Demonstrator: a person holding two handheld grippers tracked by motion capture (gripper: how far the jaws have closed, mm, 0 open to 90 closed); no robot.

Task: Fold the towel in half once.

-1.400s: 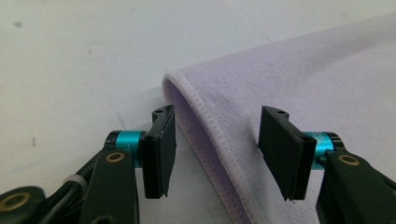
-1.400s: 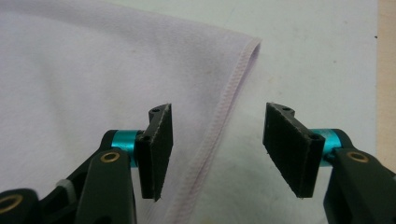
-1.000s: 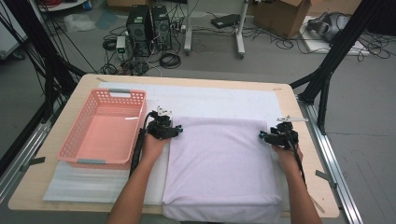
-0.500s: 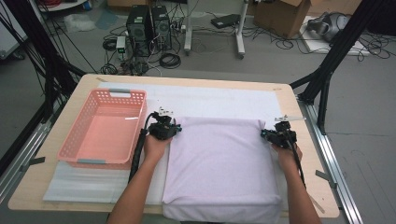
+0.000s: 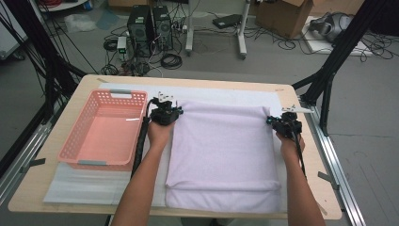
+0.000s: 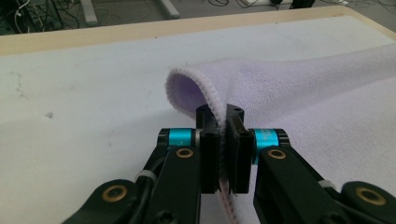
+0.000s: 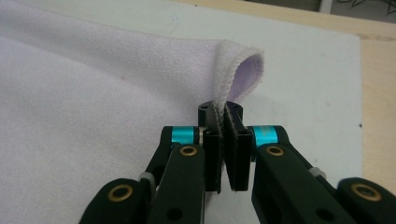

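While the folded lilac towel (image 5: 221,155) lies on the middle of the tabletop (image 5: 56,200), reaching from near the far edge almost to the near edge, both tongs hold its two far corners. The left tongs (image 5: 165,113) are pressed together on the far left corner of the towel; in the left gripper view the hem (image 6: 205,91) curls up in a small loop just above the black jaws, and the cloth runs down between the pads. The jaws have just been closing, with the hem between them. The right tongs (image 5: 283,123) pinch the far right corner in the same way; in the right gripper view the stitched edge (image 7: 233,60) stands up as a rounded fold and goes down into the narrow gap of the jaws, which also have just been closing on it.

Both corners are lifted a little from the white sheet (image 5: 84,186) that covers the tabletop, and the rest of the towel stays flat.

A pink basket (image 5: 75,150) stands near the left edge of the tabletop, just beside the left forearm (image 5: 141,183), so there is little room on that side. Beyond the towel, a strip of bare white sheet remains before the far edge. On the right, a narrow band of wood (image 5: 320,188) is free between the towel and the right edge. The near edge of the towel lies close to the near edge of the tabletop.
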